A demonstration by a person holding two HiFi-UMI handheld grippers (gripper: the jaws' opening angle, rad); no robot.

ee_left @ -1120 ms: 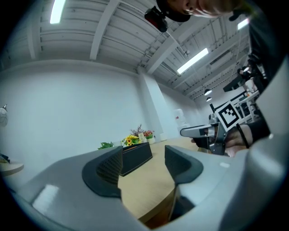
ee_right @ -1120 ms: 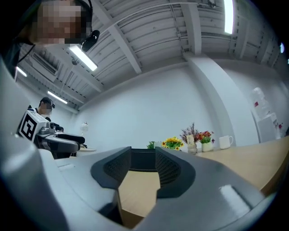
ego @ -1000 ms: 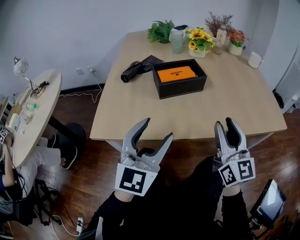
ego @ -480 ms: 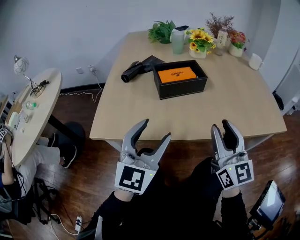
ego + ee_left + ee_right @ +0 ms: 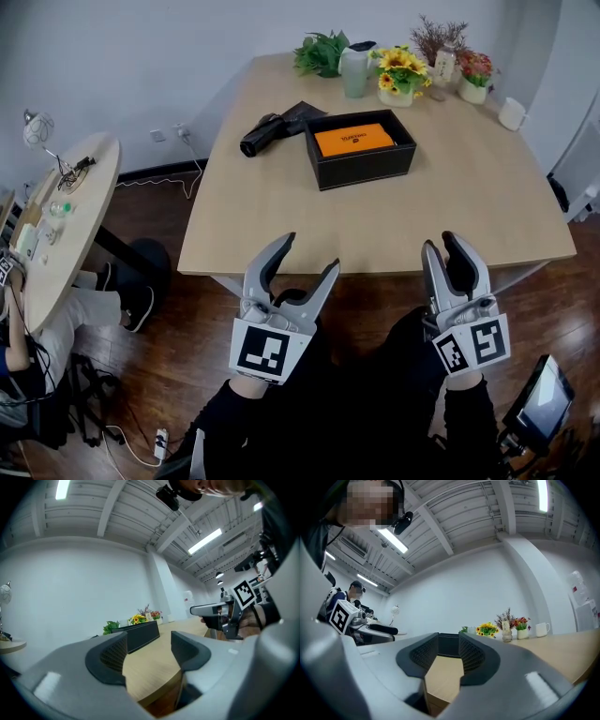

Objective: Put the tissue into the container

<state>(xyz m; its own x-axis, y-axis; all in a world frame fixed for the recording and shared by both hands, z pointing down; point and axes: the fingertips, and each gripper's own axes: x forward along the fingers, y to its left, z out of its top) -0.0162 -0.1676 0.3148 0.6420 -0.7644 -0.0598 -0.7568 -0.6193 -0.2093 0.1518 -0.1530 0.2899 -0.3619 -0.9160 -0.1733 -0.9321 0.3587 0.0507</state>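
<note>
Orange shows inside the black box [image 5: 366,172] in the upper middle of the head view. A flat orange packet [image 5: 353,141], which I take to be the tissue, lies in the box, below its rim. The box stands on the wooden table [image 5: 281,216], toward the far half, with a dark tube-shaped object [image 5: 262,138] just to its left and a row of potted flowers [image 5: 401,67] along the far edge at the top of the frame.

Judged from how things lie, the main step looks done, since the packet is already in the container and neither tool is carrying anything. No other tissue is visible on the table, so nothing obvious is left to move.

Both grippers hang low in the frame, short of the table's near edge and well apart from the box. The left gripper [image 5: 309,255], lower centre-left, has its jaws spread with only air and the tabletop seen between them. The right gripper [image 5: 441,246], lower right, is closing. Its jaws are drawn close with a narrow gap left and nothing between them. If anything remains, it is likely only the hands settling away from the work.
</note>
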